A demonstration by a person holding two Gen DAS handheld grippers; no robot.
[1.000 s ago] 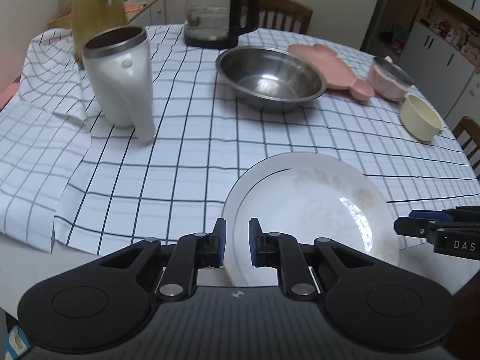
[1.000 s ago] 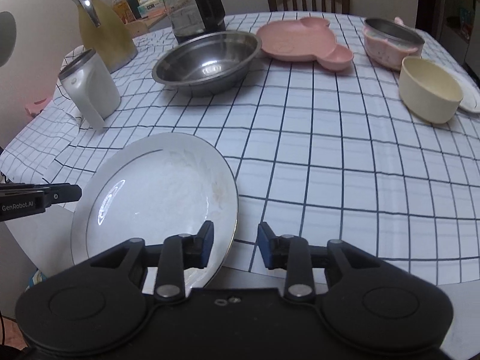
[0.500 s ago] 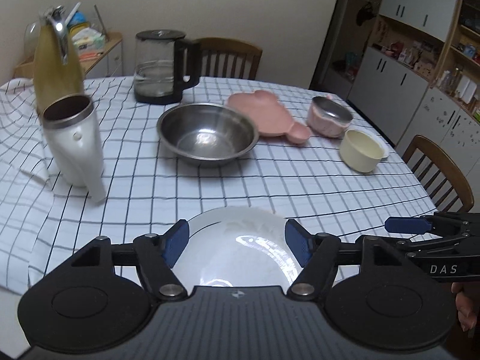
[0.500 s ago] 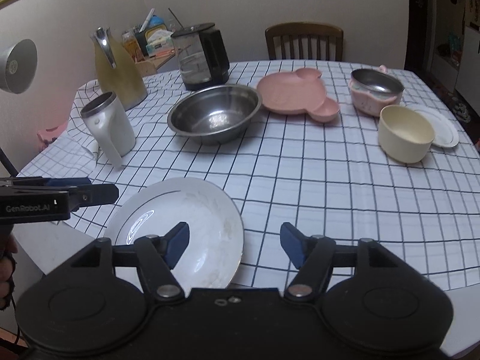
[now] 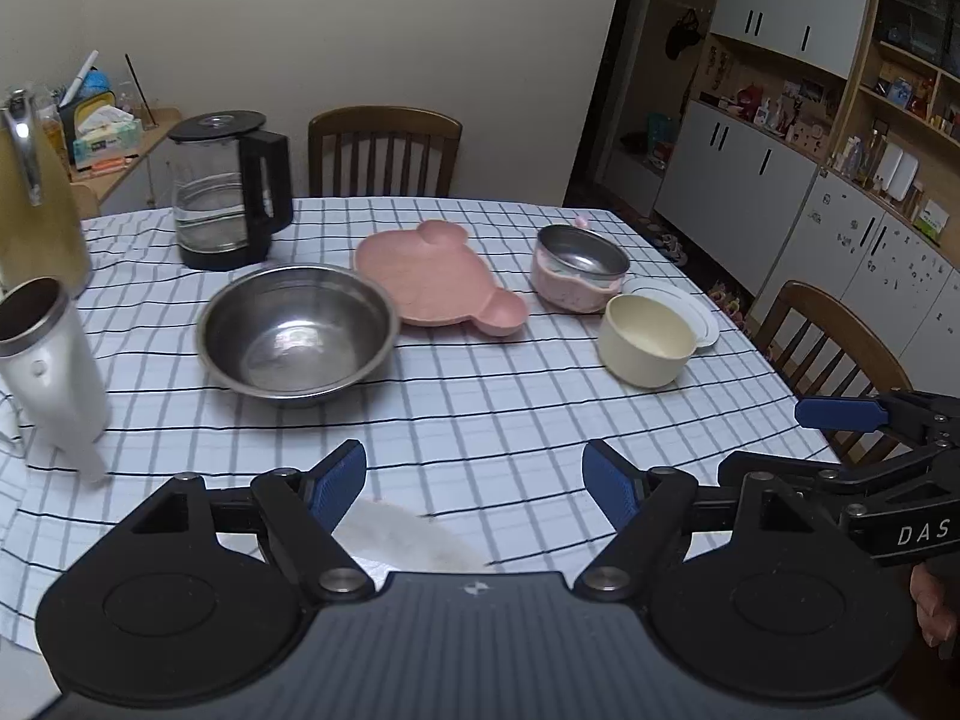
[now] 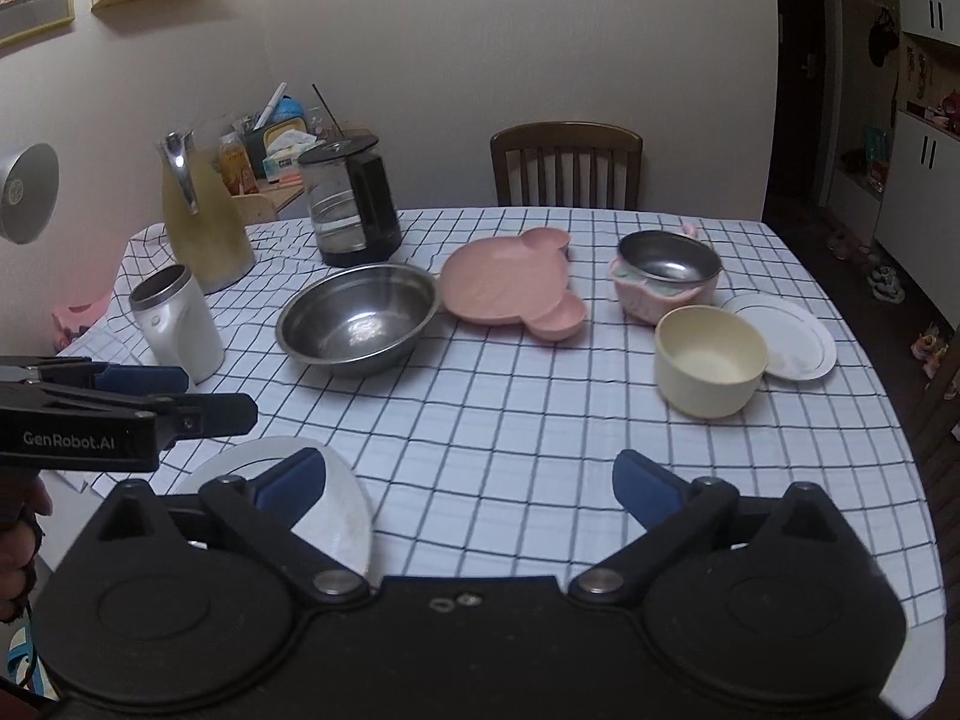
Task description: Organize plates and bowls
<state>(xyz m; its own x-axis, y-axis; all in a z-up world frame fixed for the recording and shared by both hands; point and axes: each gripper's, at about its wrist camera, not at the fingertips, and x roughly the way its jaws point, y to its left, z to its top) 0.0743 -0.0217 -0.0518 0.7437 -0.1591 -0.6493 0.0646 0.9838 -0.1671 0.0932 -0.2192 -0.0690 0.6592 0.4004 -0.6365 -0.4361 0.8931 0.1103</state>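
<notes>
A large white plate (image 6: 336, 516) lies at the table's near edge, mostly hidden under both grippers; it also shows in the left wrist view (image 5: 408, 540). My left gripper (image 5: 474, 483) is open and empty above it. My right gripper (image 6: 468, 486) is open and empty, to the right of the plate. Farther back stand a steel bowl (image 5: 297, 333), a pink bear-shaped plate (image 5: 432, 279), a pink bowl with steel insert (image 5: 576, 267), a cream bowl (image 5: 648, 339) and a small white plate (image 6: 786, 336).
A glass kettle (image 5: 225, 198), a yellow jug (image 6: 204, 222) and a white steel-rimmed cup (image 5: 51, 372) stand at the left. The checked tablecloth (image 5: 480, 414) covers the table. Wooden chairs (image 5: 384, 150) stand behind and at the right.
Both grippers have opened wide, let go of the large white plate and pulled back and up. The plate now lies flat at the near edge.
</notes>
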